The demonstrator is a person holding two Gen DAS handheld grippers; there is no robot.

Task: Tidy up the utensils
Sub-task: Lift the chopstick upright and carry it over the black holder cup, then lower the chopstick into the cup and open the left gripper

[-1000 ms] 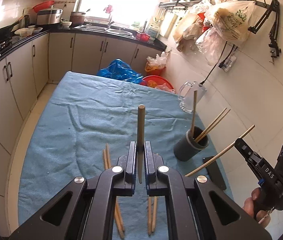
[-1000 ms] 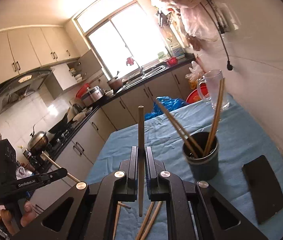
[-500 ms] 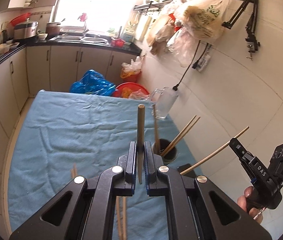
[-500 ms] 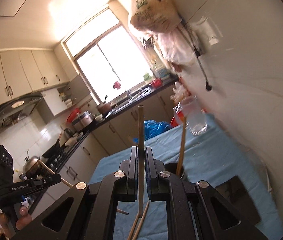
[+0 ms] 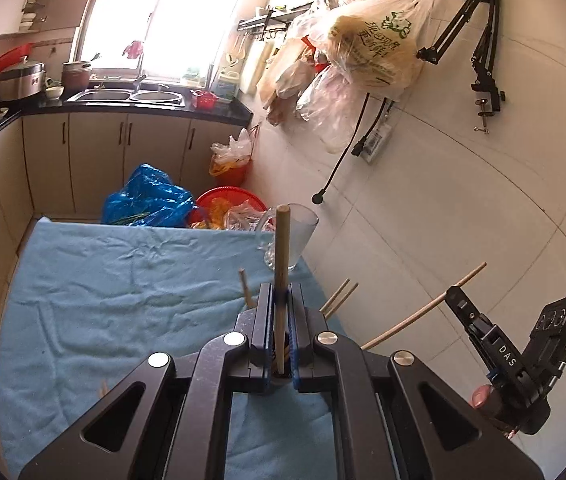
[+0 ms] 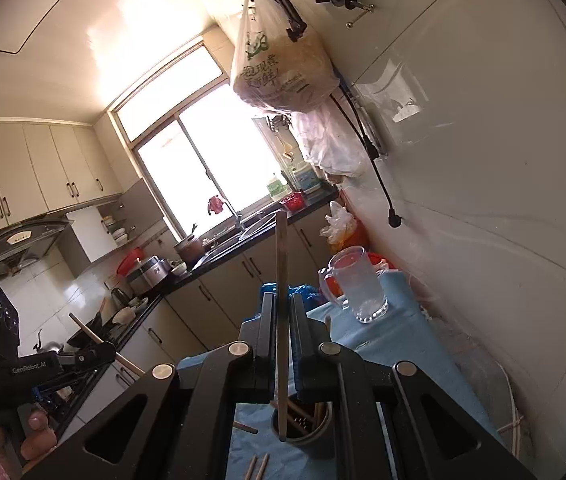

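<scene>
**Right wrist view: both tools clenched on chopsticks above the holder**

Right wrist view shows the right tool [image 6: 281, 340] clamped on one chopstick [image 6: 281, 280], which stands upright with its lower tip just inside the dark holder [image 6: 303, 432]. More sticks already lean in that holder. Two loose chopsticks [image 6: 258, 467] lie on the blue-covered counter [image 6: 395, 344] at its near edge. A clear mug [image 6: 357, 284] stands near the counter's far edge by the wall. The left tool [image 5: 281, 320] also grips a chopstick [image 5: 283, 264], held upright over the counter's wall-side edge.
</scene>
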